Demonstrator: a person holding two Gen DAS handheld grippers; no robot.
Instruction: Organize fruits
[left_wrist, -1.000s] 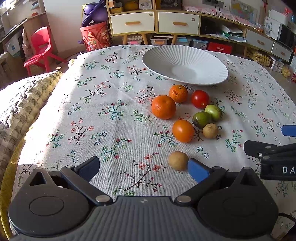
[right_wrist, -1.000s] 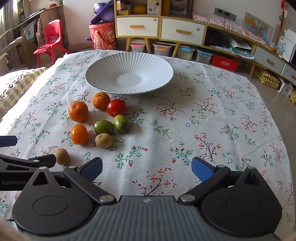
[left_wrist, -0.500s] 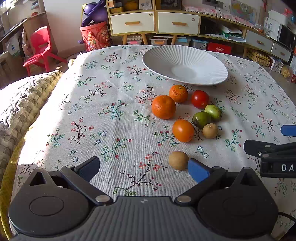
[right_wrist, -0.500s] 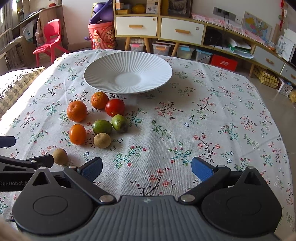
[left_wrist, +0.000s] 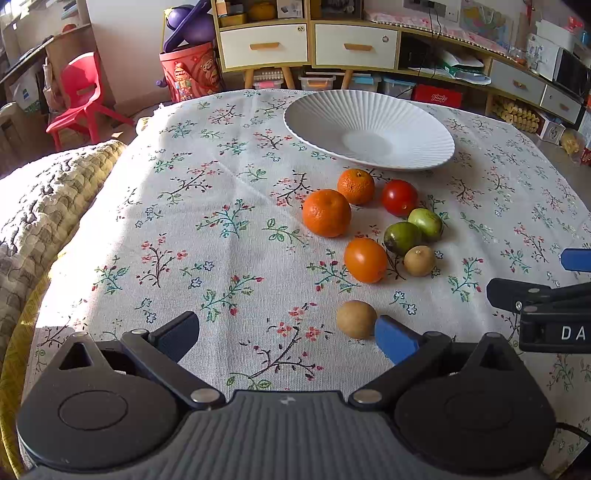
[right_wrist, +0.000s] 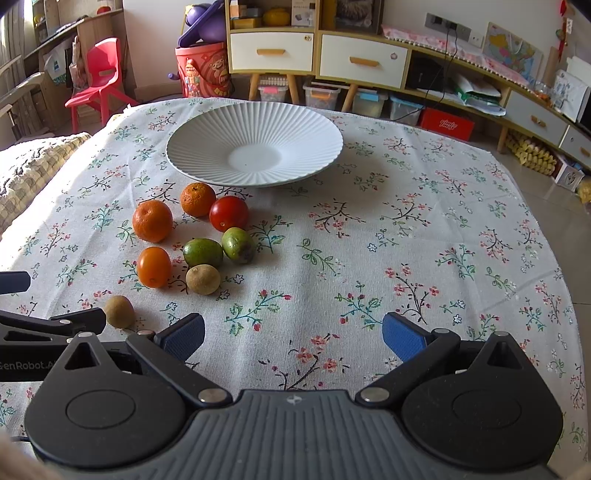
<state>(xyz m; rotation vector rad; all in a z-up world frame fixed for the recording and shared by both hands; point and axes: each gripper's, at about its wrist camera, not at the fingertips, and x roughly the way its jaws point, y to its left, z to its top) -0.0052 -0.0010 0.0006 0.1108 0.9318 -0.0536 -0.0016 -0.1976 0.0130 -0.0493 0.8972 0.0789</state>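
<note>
Fruit lying loose on the floral-clothed worktop (right_wrist: 406, 229), just in front of the white ribbed plate (right_wrist: 207, 147): two mandarins (right_wrist: 152, 220), an orange tomato (right_wrist: 154, 266), a red tomato (right_wrist: 229, 213), two green fruits (right_wrist: 203, 252), two small brown fruits (right_wrist: 202, 279). Left tongs (left_wrist: 286, 334) hovering spread wide, gripping nothing, one blue pad just beside the nearer brown fruit (left_wrist: 356, 319). Right tongs (right_wrist: 293, 334) likewise spread, empty.
</note>
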